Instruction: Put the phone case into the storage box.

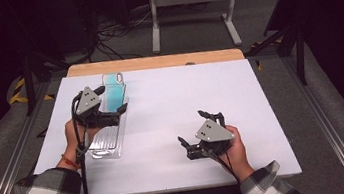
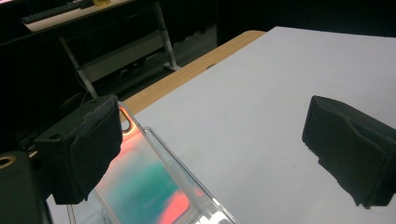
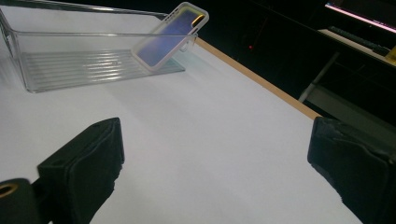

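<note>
From the high view we see the left tongs (image 1: pixel 112 101) spread open right over the phone case (image 1: pixel 114 88), which leans with its far end on the end wall of the clear tray (image 1: pixel 107 147) at the desk's (image 1: pixel 170 102) left side. The right tongs (image 1: pixel 193 127) sit well apart from it, near the desk's front edge, open and holding nothing.

Over to the left gripper view: we are looking down at the phone case (image 2: pixel 144 186) shimmering red and green, just beside the left-hand pad, which overlaps its top corner; whether they touch we cannot tell. The other pad stands well away over bare desk.

Now the right gripper view: wide-open pads over bare white desk, and far ahead the phone case (image 3: pixel 170 35) is propped tilted against the clear tray's (image 3: pixel 70 60) end wall.
</note>
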`<action>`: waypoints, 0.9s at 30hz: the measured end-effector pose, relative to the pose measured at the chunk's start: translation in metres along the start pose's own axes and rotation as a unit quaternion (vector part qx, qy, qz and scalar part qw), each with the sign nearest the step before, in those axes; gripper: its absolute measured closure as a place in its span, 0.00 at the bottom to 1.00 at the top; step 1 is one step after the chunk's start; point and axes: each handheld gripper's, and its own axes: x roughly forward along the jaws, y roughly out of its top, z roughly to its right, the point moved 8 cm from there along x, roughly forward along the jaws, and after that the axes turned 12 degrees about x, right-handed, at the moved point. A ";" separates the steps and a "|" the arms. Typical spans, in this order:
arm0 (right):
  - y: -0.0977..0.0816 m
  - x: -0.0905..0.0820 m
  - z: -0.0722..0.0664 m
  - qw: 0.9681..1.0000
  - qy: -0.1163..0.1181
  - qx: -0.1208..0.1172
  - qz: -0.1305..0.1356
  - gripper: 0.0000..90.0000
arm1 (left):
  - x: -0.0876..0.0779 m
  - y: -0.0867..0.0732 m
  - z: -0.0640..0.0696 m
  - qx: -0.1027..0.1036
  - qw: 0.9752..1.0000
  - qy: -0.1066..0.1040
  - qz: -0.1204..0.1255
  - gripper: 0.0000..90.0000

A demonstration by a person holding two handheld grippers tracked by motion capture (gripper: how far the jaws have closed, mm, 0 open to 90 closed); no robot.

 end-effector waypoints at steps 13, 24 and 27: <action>0.000 0.000 0.001 1.000 0.003 -0.005 -0.002 0.03 | -0.011 0.006 0.012 0.014 0.999 -0.013 0.027 0.08; 0.000 0.000 0.005 1.000 -0.002 0.000 -0.003 0.04 | -0.016 0.012 0.025 0.027 0.999 -0.015 0.035 0.07; 0.001 -0.001 0.006 1.000 -0.002 0.003 -0.002 0.04 | -0.016 0.013 0.027 0.029 0.999 -0.019 0.039 0.07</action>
